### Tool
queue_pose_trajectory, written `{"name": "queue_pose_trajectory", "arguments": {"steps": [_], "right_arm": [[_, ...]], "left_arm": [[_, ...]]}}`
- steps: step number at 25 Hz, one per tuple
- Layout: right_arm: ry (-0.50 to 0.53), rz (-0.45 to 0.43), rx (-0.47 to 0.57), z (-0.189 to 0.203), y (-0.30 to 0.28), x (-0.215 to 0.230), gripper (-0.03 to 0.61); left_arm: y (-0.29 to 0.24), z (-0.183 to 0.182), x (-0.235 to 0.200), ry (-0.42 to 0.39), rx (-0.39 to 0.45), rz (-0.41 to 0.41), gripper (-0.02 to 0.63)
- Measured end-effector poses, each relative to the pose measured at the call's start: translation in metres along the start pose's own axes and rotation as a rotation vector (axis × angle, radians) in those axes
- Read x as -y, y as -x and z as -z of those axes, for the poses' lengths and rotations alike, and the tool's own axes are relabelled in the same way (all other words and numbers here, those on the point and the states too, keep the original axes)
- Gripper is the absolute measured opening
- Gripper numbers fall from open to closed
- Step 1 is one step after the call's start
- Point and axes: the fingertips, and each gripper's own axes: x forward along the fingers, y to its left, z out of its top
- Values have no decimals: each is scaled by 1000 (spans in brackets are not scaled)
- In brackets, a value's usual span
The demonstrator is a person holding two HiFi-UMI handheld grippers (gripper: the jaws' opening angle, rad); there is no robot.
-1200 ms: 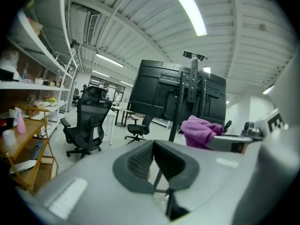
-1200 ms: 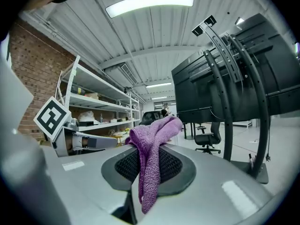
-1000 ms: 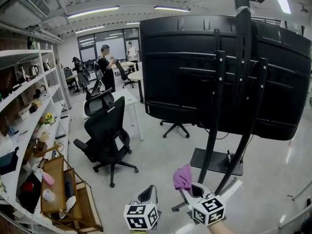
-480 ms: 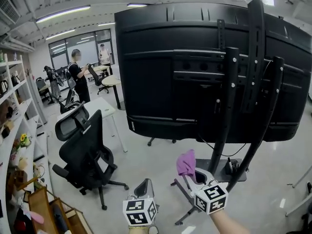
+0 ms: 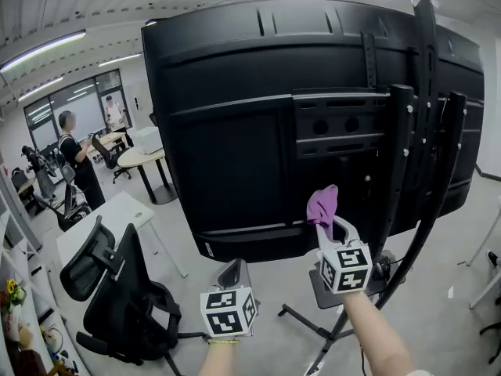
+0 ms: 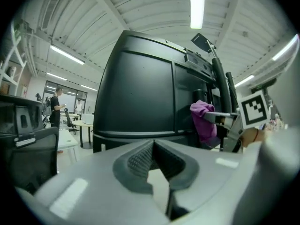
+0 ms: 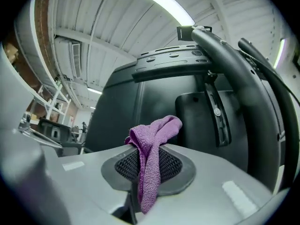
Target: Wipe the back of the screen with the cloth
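Item: large black screen (image 5: pixel 235 131) on a wheeled stand, its back panel turned to the head view and now filling far more of that view than a second ago. Upright stand poles (image 5: pixel 395 163) are fixed at the panel's right. Right gripper (image 5: pixel 328 219): jaws are closed on a purple cloth (image 5: pixel 322 204), which is bunched above the pads and hangs down between them in the right gripper view (image 7: pixel 151 144). This gripper is now raised before the panel's lower part, where earlier it was held low near the stand's base; contact between cloth and panel cannot be told. Left gripper (image 5: pixel 233 271): held low and left of the right one, jaws brought together with nothing between them. Black office chair (image 5: pixel 117 288): now at lower left. A standing person (image 5: pixel 77 159) is seen far left.
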Motion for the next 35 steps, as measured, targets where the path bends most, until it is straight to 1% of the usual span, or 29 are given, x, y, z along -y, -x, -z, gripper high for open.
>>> {"name": "queue_pose_trajectory", "arguments": {"steps": [2,4,7,9,11,14,21,24,27,30,32,35], "right_arm": [[21,61,-3,-2,-15,9,64],[43,96,-21,2,-26,15,64],[47,117,-36,8,-36,15,64],[41,101,-38,8,-39,5,64],[48,47,-48,8,-41,-20,64],[57,-55,-64,9,-49,-73,64],[101,-306,-40,-4,-71,-210,64],[112,-382,-28,-10,-77,-254,64],[123,-419,-23,-17,-82,-276,64],[157,-447,-3,-36,-82,-281,64],[209,-466,17,-59,-84,-277,64],[325,-488,19,-97,-98,-267,64]], "left_arm": [[-20,-14,-6,-11,15,27,8],[-35,-23,-8,-11,28,48,8],[-50,-32,-11,-22,39,66,8],[-53,-33,-15,-35,44,64,8],[-53,-33,-22,-42,47,53,8],[-48,-32,-43,-42,51,14,8],[-20,-39,-107,-43,53,-86,8],[-7,-41,-130,-45,59,-122,8],[4,-44,-146,-38,66,-147,8],[9,-52,-151,-35,78,-145,8],[9,-64,-147,-34,93,-124,8],[3,-97,-138,-42,132,-78,8]]}}
